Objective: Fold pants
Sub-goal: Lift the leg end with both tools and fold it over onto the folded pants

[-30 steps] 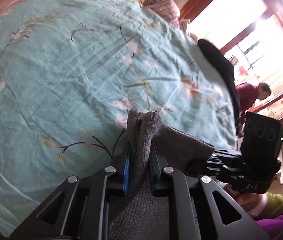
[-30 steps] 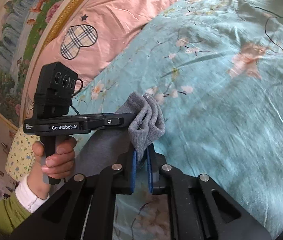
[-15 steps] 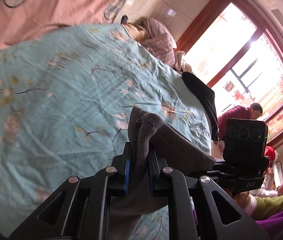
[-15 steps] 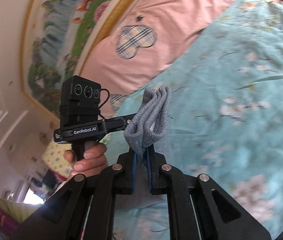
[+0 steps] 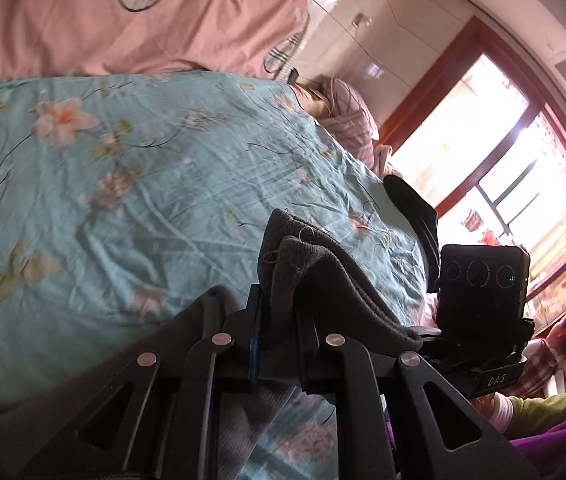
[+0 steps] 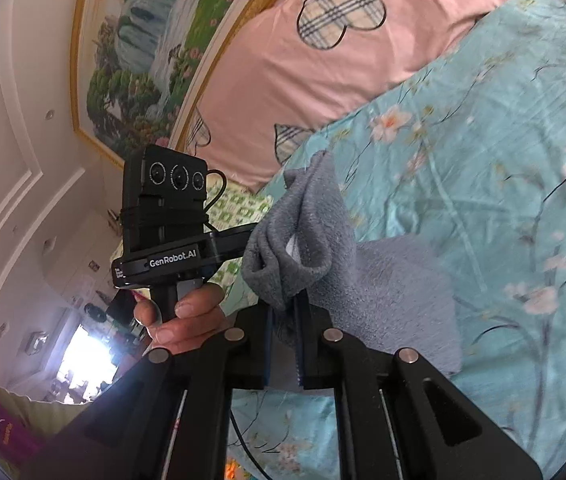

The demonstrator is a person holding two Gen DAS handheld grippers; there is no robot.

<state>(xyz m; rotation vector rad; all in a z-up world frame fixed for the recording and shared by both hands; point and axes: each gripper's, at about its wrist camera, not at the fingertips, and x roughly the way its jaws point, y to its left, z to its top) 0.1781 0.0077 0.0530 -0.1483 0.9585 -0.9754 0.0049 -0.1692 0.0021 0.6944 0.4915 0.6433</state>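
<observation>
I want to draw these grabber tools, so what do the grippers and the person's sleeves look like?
Both grippers are black, angular frames with silver round bolts and blue pads inside the fingers. The left gripper carries a black box with three round lenses, a thin black cable, and white "GenRobot.AI" lettering. The right gripper carries a similar box and reads "DAS". The sleeves are olive green over pale cuffs.

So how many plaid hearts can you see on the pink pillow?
3 in the right wrist view: a big whole heart near the top, one half tucked behind the teal flowered quilt, and one by the pillow's left edge. More may be hidden.
</observation>
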